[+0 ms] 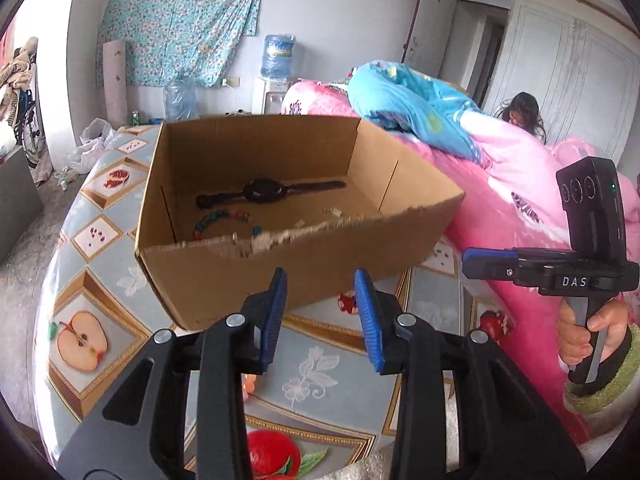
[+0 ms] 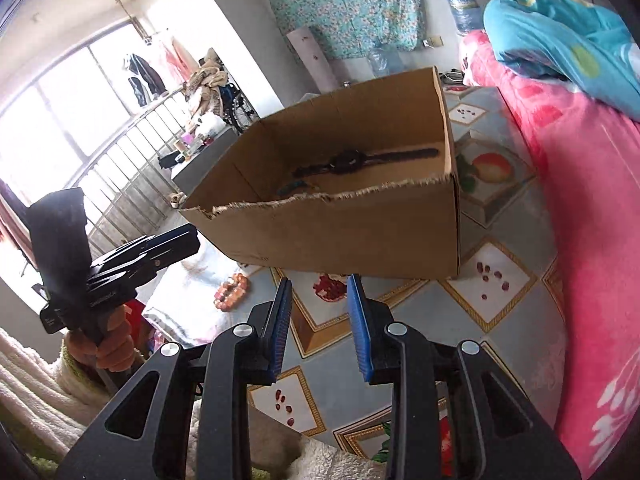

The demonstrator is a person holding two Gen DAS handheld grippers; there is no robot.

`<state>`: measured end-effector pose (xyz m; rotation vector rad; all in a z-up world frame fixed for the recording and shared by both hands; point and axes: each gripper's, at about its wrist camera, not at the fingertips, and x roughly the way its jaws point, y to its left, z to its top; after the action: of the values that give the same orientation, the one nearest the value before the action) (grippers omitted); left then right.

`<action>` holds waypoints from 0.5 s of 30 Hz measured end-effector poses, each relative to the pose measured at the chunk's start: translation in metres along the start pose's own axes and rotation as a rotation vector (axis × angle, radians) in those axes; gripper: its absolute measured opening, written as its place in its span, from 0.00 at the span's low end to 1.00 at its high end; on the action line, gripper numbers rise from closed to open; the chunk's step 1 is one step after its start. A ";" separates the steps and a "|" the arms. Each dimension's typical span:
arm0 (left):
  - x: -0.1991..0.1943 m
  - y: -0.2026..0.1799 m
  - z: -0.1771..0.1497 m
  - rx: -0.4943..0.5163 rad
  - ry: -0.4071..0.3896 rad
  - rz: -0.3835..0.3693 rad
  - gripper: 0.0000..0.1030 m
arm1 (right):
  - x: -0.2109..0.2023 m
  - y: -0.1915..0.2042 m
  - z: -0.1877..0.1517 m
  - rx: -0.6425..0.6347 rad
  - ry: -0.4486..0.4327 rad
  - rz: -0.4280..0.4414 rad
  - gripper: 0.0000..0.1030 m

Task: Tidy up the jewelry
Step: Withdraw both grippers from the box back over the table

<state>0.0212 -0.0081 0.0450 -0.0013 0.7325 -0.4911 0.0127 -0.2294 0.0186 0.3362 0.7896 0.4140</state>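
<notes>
Two hand-held grippers hover over a fruit-print tablecloth (image 1: pixel 100 248), both empty. The left gripper (image 1: pixel 320 316) stands partly open, its blue pads apart with nothing between them; the right gripper (image 2: pixel 320 320) is likewise partly open and holds nothing. Each is gripped by a hand (image 1: pixel 588 332) showing from a fuzzy green-and-white sleeve.

Just beyond the left gripper's jaws, on the cloth and still outside the box, lies an orange bead bracelet (image 2: pixel 233 292). In the left wrist view only a sliver of it peeps out beneath the fingers.

Past it sits an open cardboard box (image 1: pixel 320 264) with a ragged, torn near rim. Inside on its floor rest a dark wristwatch (image 1: pixel 264 191), laid flat with its strap stretched out, and in front of it a string of coloured beads (image 1: pixel 218 220). A small pale piece (image 1: pixel 333 211) lies to the right of those; what it is cannot be made out.

By this showing the sorting appears well advanced: at least three items are boxed, and the orange bracelet seems to be the one piece left on the table. No other loose jewelry is visible.

Behind the box, a bed heaped with pink bedding (image 1: pixel 520 184) and a blue quilt (image 1: pixel 404 100); farther back, a water dispenser (image 1: pixel 276 76) against the wall.
</notes>
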 end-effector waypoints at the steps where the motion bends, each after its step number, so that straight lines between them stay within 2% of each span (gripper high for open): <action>1: 0.005 -0.001 -0.009 0.001 0.028 0.019 0.33 | 0.008 -0.001 -0.005 0.005 0.006 -0.010 0.28; 5: 0.024 -0.003 -0.040 0.029 0.116 0.118 0.32 | 0.034 0.000 -0.015 -0.004 0.016 -0.053 0.28; 8: 0.031 -0.007 -0.054 0.083 0.142 0.196 0.32 | 0.048 0.006 -0.015 -0.047 0.025 -0.085 0.28; 12: 0.034 -0.009 -0.059 0.105 0.151 0.223 0.33 | 0.062 0.010 -0.011 -0.068 0.043 -0.099 0.28; 15: 0.039 -0.008 -0.058 0.108 0.165 0.243 0.33 | 0.067 0.011 -0.008 -0.089 0.048 -0.153 0.27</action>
<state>0.0052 -0.0221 -0.0223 0.2289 0.8539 -0.2992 0.0466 -0.1867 -0.0227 0.1822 0.8347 0.3132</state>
